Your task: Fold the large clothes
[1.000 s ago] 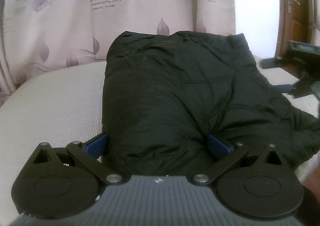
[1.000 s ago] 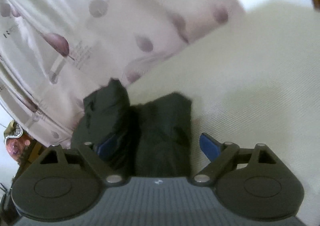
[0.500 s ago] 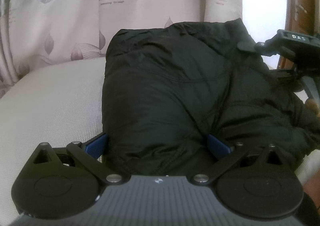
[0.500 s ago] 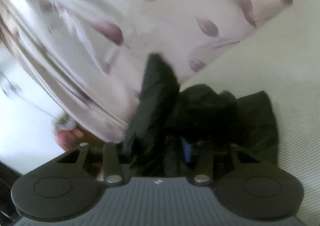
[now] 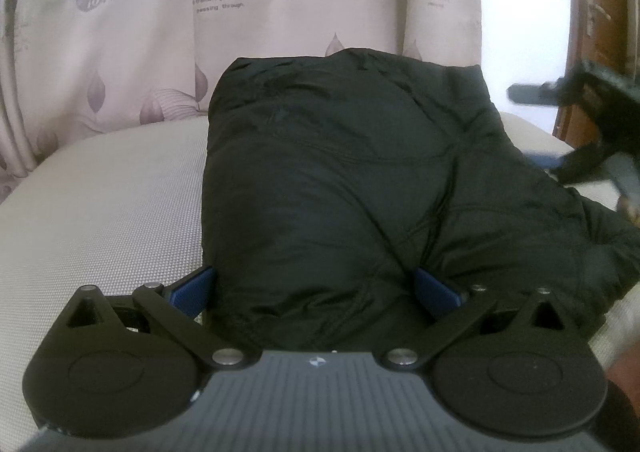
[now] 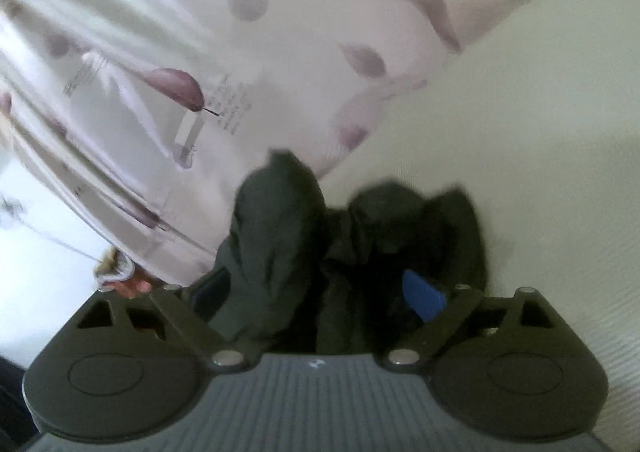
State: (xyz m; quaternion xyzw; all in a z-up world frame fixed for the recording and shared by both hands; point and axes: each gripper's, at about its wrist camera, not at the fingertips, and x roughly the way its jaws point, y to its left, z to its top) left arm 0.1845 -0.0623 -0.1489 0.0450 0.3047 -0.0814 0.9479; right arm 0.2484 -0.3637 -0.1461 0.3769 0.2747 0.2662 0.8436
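A black padded jacket (image 5: 340, 187) lies folded in a thick bundle on a beige cushioned surface (image 5: 100, 211). My left gripper (image 5: 316, 292) is wide open, its blue pads on either side of the bundle's near end, fabric bulging between them. My right gripper (image 6: 320, 288) is open in the right wrist view, with the jacket's bunched dark edge (image 6: 280, 236) between its blue pads (image 6: 424, 296). The right gripper also shows blurred at the right edge of the left wrist view (image 5: 592, 123), beside the jacket's right side.
A pale curtain with purple leaf prints and text (image 5: 240, 11) hangs close behind the cushion. A brown wooden door (image 5: 596, 31) stands at the far right. Beige cushion stretches left of the jacket.
My right gripper was shut on the jacket's edge half a second ago and is now open again. It has dropped lower beside the jacket. My left gripper has stayed open around the bundle.
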